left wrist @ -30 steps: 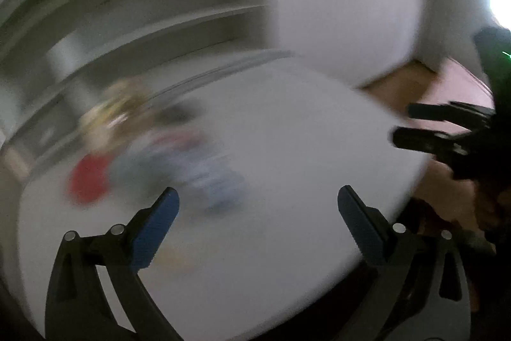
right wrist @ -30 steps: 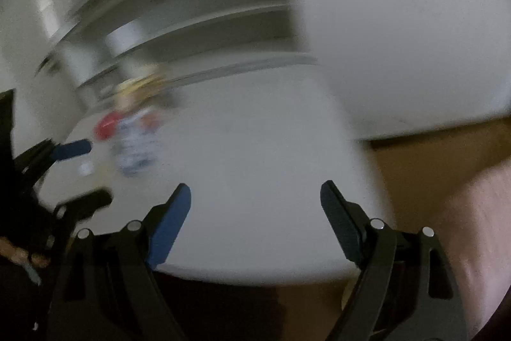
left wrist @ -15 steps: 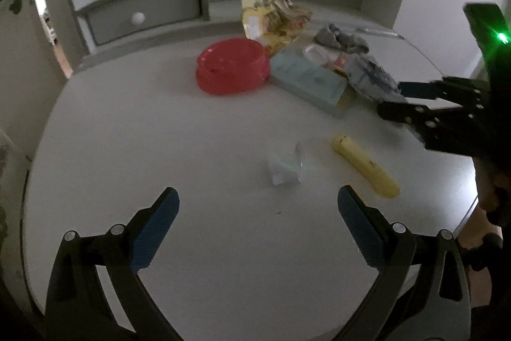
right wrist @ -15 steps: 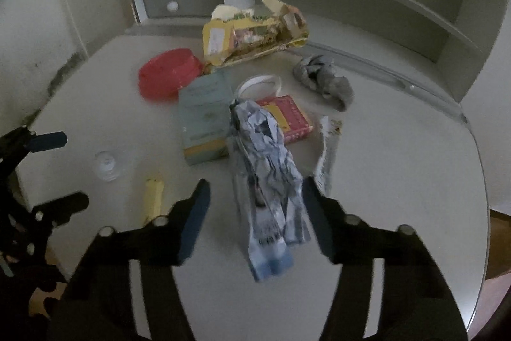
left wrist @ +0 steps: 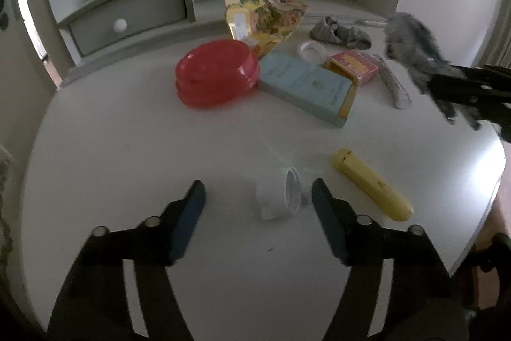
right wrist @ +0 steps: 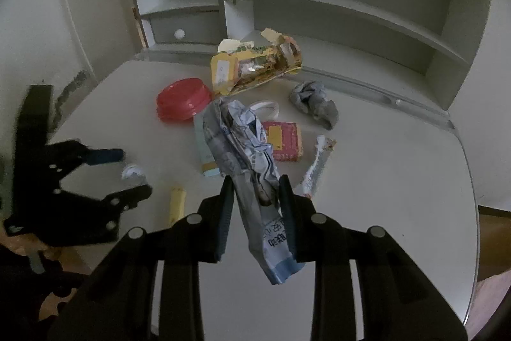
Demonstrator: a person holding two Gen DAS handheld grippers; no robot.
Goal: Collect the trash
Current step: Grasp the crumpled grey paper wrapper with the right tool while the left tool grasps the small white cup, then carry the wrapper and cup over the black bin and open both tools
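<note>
My right gripper [right wrist: 255, 190] is shut on a crumpled blue-and-white paper wrapper [right wrist: 246, 155] and holds it above the table; it shows blurred in the left wrist view [left wrist: 415, 50]. My left gripper [left wrist: 258, 194] is open, its fingers on either side of a small clear plastic cup [left wrist: 281, 197] lying on its side. It also shows in the right wrist view [right wrist: 121, 171] around the cup [right wrist: 132, 173]. A yellow tube [left wrist: 372, 184] lies right of the cup.
On the white table [left wrist: 127, 149] lie a red lidded container [left wrist: 217, 72], a light blue box [left wrist: 306, 82], a pink box [left wrist: 353, 64], a torn yellow bag [left wrist: 265, 15], a grey rag [left wrist: 341, 34], a white ring [left wrist: 311, 50] and a thin wrapper [left wrist: 394, 82]. Shelves with a drawer [left wrist: 127, 15] stand behind.
My right gripper closed on the crumpled wrapper and lifted it off the table. My left gripper moved forward and narrowed around the clear cup.
</note>
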